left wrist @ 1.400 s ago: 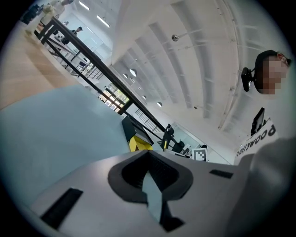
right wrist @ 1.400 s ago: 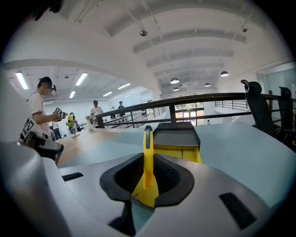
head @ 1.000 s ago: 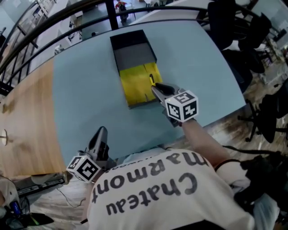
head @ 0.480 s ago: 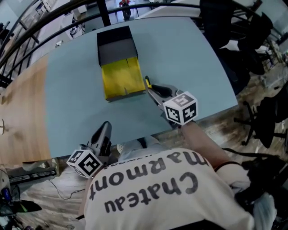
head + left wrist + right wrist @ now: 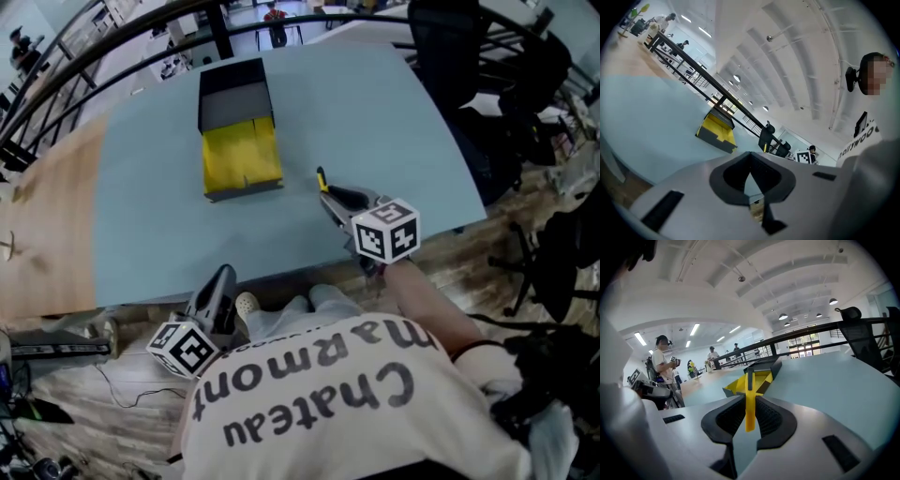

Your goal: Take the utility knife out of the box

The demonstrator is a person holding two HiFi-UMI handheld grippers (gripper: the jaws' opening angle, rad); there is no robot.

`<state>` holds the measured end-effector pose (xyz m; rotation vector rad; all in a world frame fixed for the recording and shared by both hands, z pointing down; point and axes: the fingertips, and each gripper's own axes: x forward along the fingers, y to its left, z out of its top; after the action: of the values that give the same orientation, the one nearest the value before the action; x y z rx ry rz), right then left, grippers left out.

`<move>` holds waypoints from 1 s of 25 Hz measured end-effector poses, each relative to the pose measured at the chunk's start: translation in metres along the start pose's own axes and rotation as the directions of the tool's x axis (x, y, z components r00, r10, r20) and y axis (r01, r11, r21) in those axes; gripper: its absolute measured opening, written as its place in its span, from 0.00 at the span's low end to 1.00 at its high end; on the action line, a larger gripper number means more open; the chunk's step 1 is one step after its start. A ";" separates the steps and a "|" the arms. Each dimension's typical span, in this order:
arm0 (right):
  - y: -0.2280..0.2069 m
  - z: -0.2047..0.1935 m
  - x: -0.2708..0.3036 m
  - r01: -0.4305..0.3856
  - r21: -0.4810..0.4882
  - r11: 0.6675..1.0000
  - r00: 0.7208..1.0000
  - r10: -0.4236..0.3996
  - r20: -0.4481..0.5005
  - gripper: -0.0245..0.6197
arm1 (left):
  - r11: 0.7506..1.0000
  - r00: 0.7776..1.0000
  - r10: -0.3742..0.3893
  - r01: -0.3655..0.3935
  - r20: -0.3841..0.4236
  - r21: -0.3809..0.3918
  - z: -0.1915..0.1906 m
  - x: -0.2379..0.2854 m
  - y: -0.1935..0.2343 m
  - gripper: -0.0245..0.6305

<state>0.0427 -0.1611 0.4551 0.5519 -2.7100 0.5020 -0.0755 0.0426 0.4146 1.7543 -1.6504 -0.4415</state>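
Note:
My right gripper (image 5: 327, 193) is shut on the yellow utility knife (image 5: 322, 178) and holds it above the blue table, right of the box (image 5: 236, 97) and clear of it. The box lies open, black with a yellow insert (image 5: 242, 156). In the right gripper view the knife (image 5: 749, 399) stands on edge between the pads, and the box (image 5: 757, 375) lies beyond it. My left gripper (image 5: 219, 284) hangs below the table's near edge by the person's lap. Its jaws meet with nothing in them, and from it the box (image 5: 717, 131) shows far across the table.
The blue table (image 5: 375, 112) ends close in front of the person, with a wooden section (image 5: 47, 216) at its left. Black office chairs (image 5: 469, 56) stand off the right side. A black railing (image 5: 112, 37) runs behind the box. People stand far back.
The right gripper has carried the knife out of the box's yellow insert, rightward and toward the person. The left gripper has stayed low by the table edge.

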 end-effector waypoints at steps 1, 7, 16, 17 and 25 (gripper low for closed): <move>-0.002 -0.003 -0.006 -0.003 0.006 1.000 1.000 0.003 0.000 0.17 | 1.000 1.000 0.002 -0.002 0.003 -0.003 -0.005 -0.001 -0.003 0.04; -0.014 -0.015 -0.038 0.003 -0.006 1.000 1.000 -0.003 -0.015 0.17 | 1.000 1.000 0.000 0.000 -0.004 -0.013 -0.028 0.000 -0.021 0.04; -0.027 -0.033 -0.067 0.039 0.011 0.999 0.999 -0.039 -0.020 0.17 | 1.000 0.999 -0.026 0.026 -0.019 0.005 -0.044 0.002 -0.038 0.04; -0.027 -0.034 -0.068 0.041 0.009 0.999 0.999 -0.041 -0.020 0.17 | 1.000 1.000 -0.022 0.022 -0.017 0.004 -0.044 -0.001 -0.037 0.04; -0.017 -0.035 -0.063 0.044 0.002 0.999 0.999 -0.044 -0.016 0.17 | 1.000 1.000 -0.010 0.010 0.003 0.009 -0.036 -0.016 -0.027 0.04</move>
<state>0.1135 -0.1425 0.4671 0.6041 -2.6763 0.4968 -0.0339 0.0664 0.4184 1.7705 -1.6487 -0.4426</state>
